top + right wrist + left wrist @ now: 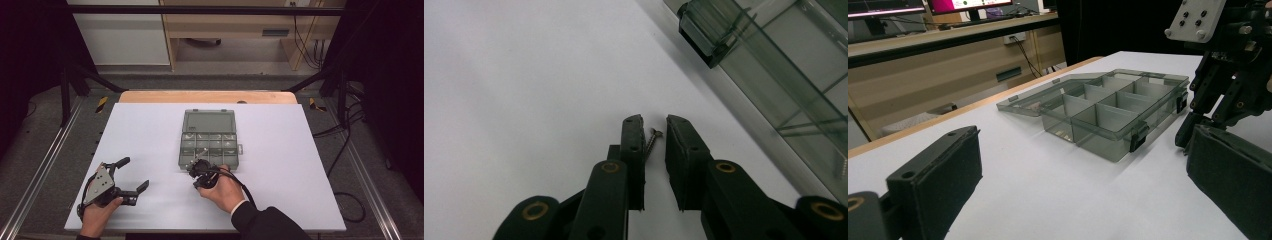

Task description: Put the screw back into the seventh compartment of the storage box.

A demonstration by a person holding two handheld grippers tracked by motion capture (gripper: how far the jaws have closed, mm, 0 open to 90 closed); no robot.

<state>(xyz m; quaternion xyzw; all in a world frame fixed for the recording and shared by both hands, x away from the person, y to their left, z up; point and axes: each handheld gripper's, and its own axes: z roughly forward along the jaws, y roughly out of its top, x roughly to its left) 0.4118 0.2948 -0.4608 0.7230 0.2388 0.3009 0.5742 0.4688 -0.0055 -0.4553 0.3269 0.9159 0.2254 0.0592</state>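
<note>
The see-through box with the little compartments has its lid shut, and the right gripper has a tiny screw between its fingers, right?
Not quite. The compartment box is open: the left gripper view shows its lid folded back flat on the table behind it. The rest holds: in the right gripper view a small screw sits between the fingers of the right gripper, which are not quite shut on it.

The compartment box (1108, 112) is smoky, see-through plastic with a glossy sheen. The screw (651, 142) is dull brassy metal. The right gripper (654, 127) is matt black plastic with brass-coloured rivets. The table (150, 140) is smooth, matt white; its far edge looks wooden.
</note>
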